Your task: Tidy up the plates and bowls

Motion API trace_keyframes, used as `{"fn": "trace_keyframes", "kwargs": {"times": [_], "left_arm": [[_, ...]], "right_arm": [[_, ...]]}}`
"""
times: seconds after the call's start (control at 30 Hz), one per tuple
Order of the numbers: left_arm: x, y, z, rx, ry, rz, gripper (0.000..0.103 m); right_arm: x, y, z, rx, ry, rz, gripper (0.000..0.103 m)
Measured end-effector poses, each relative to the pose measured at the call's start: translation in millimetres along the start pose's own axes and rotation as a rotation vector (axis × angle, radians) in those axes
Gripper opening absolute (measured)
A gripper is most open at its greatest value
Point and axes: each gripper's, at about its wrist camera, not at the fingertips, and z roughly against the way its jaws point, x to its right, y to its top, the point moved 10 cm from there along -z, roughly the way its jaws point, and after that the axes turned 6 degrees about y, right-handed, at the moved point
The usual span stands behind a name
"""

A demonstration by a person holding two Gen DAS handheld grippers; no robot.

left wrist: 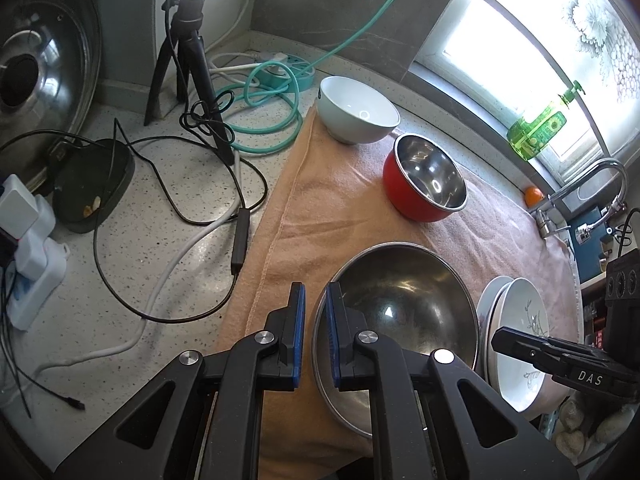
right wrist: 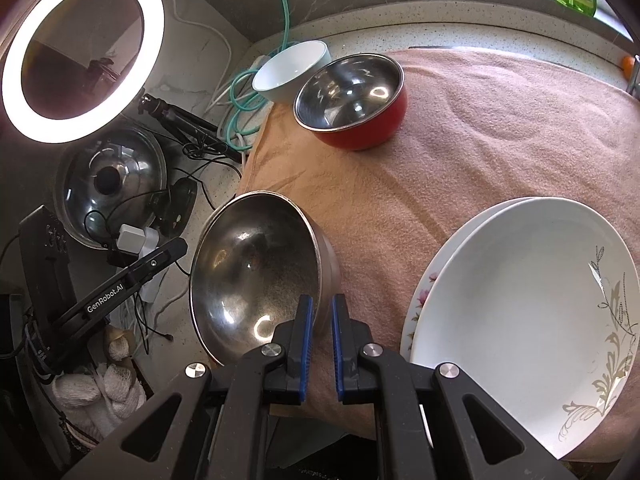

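Observation:
A large steel bowl (left wrist: 404, 312) sits on the pink towel (left wrist: 340, 208). My left gripper (left wrist: 316, 300) has its jaws on either side of the bowl's left rim, with a narrow gap. My right gripper (right wrist: 322, 312) straddles the same bowl's (right wrist: 256, 272) right rim, jaws narrowly apart. The bowl looks tilted in the right wrist view. Two stacked white plates (right wrist: 520, 320) lie at the right, also in the left wrist view (left wrist: 516, 320). A red steel bowl (left wrist: 424, 178) (right wrist: 352, 96) and a white bowl (left wrist: 356, 110) (right wrist: 292, 70) stand further back.
Cables, a teal hose (left wrist: 264, 120), a tripod (left wrist: 188, 52), a pot lid (left wrist: 36, 64) and power adapters (left wrist: 28, 232) crowd the counter to the left. A faucet (left wrist: 580, 196) and a green soap bottle (left wrist: 540, 128) are at the right by the window. A ring light (right wrist: 80, 52) glows at the left.

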Motion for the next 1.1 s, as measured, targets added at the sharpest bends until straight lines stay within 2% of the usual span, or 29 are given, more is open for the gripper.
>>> {"fn": "trace_keyframes", "kwargs": {"times": [0.37,0.8,0.83,0.9,0.93,1.1], "left_arm": [[8.8,3.1,3.9,0.010,-0.008,0.015,0.009],[32.6,7.5,1.6,0.008,-0.023,0.017,0.009],[33.9,8.8,1.4,0.010,-0.021,0.017,0.009],[36.9,11.5,1.2,0.014,-0.022,0.018,0.009],[38.8,13.1,0.9,0.015,-0.022,0.017,0.009],[47.4,21.0,-1.3,0.021,-0.019,0.020,0.009]], "right_arm": [[2.7,12.6,8.2,0.010,-0.014,0.035,0.009],[22.3,37.2,38.3,0.084,-0.023,0.044,0.010],[24.1,39.8,41.4,0.092,-0.020,0.043,0.012],[26.3,45.4,47.5,0.110,-0.012,0.047,0.031],[26.9,48.5,50.9,0.121,-0.007,0.053,0.034],[29.9,65.0,62.8,0.142,-0.041,0.130,0.036]]}}
